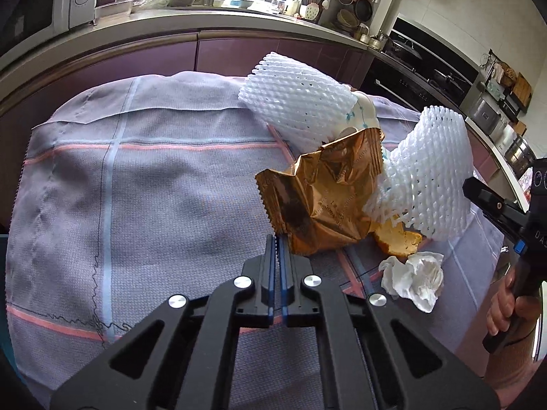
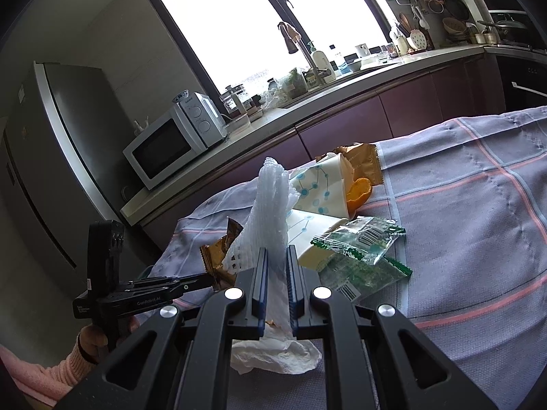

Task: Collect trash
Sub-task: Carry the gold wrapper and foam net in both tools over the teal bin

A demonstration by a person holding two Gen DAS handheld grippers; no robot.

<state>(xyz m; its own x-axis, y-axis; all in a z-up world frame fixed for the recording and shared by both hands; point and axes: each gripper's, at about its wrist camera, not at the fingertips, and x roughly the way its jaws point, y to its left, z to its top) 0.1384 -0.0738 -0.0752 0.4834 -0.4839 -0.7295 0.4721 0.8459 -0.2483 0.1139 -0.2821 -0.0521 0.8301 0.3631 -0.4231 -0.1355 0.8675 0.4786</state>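
My left gripper (image 1: pixel 277 246) is shut, its tips at the lower left corner of a crumpled gold wrapper (image 1: pixel 324 198); whether that corner is pinched I cannot tell. In the right wrist view the left gripper (image 2: pixel 201 280) touches a gold wrapper (image 2: pixel 222 249). My right gripper (image 2: pixel 277 256) is shut on a white foam net (image 2: pixel 270 205) that stands up between its fingers; the same foam net (image 1: pixel 434 177) shows in the left view. A second foam net (image 1: pixel 294 102), patterned paper cups (image 2: pixel 318 184), orange peel (image 1: pixel 396 239), a crumpled tissue (image 1: pixel 413 280) and green plastic wrappers (image 2: pixel 362 239) lie close by.
The trash lies on a table under a grey checked cloth (image 1: pixel 136 188). Behind it run purple cabinets and a counter with a microwave (image 2: pixel 167 147); a fridge (image 2: pixel 51 171) stands at the left. A hand (image 1: pixel 506 304) holds the right gripper's handle.
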